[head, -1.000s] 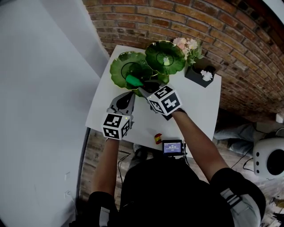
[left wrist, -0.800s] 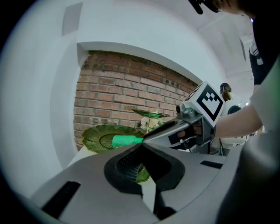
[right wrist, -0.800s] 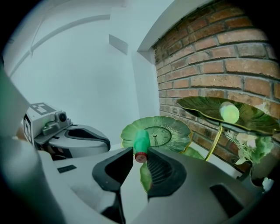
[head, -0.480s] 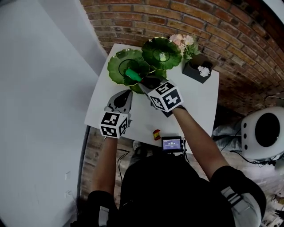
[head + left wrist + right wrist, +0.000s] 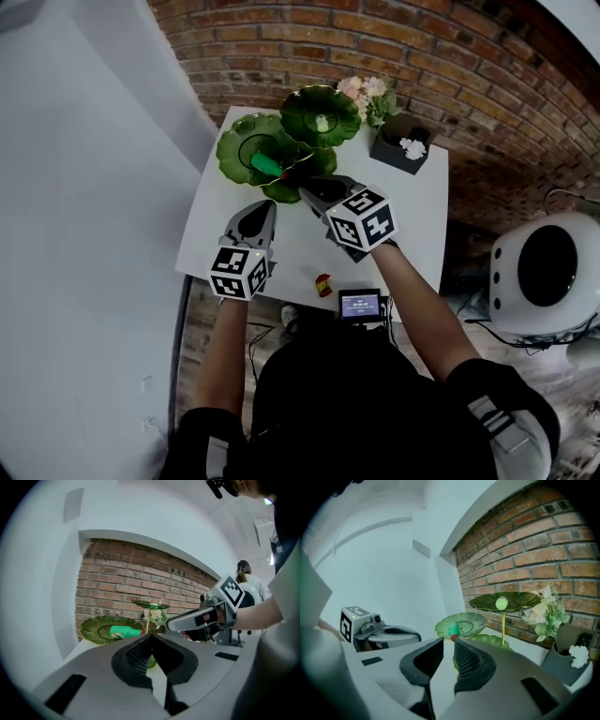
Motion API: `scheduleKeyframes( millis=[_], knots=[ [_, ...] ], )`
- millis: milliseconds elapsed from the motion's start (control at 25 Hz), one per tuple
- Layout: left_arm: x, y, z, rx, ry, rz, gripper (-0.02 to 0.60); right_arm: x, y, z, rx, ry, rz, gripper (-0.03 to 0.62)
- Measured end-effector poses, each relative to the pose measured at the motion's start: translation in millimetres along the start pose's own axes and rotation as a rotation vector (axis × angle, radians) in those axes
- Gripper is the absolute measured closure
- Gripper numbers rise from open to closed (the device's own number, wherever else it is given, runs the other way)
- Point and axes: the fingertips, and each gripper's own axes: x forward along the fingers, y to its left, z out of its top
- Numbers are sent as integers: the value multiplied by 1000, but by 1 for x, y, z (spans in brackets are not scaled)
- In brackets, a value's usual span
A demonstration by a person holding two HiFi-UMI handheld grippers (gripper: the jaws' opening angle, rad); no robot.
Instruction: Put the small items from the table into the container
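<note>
A green bottle with a red cap (image 5: 265, 165) lies in the low leaf-shaped green dish (image 5: 234, 145) at the table's far left. A small pale ball (image 5: 322, 123) sits in the raised green dish (image 5: 342, 108). Near the table's front edge lies a small red and yellow item (image 5: 322, 285). My right gripper (image 5: 311, 190) hovers just short of the dishes. Its jaws (image 5: 448, 641) are closing with a gap and nothing between them. To its left, my left gripper (image 5: 262, 210) hangs over the white table (image 5: 412, 216); its tips (image 5: 151, 638) meet on nothing.
A black box holding something white (image 5: 401, 148) and pale flowers (image 5: 364, 89) stand at the back right against the brick wall. A small screen device (image 5: 361, 306) sits at the table's front edge. A white wall closes the left side. A round white appliance (image 5: 539, 277) stands on the floor.
My right gripper has drawn back from the low dish toward me and risen a little; the green bottle stays lying in the dish. The left gripper has shifted only slightly.
</note>
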Motion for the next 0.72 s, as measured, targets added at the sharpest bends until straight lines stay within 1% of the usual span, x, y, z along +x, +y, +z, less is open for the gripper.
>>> scheduleKeyframes(
  millis=[120,200,360,560,720],
  knots=[
    [-4,-6,-3,-29,-7,3,572,-18,4,-9,29,-30,4,552],
    [-6,-10,-5,-40,-8,5,572,-28,3,-16,44,-36,-8,566],
    [-9,-18,-7,-48,-12,3,572,-39,4,-27,73,-37,-7,578],
    [-8,-23,-7,-57,-15,-3,572,-41,6,-32,70,-28,-7,578],
    [-7,-23,-5,-45,-10,-2,572,-40,7,-32,67,-25,-3,577]
  ],
)
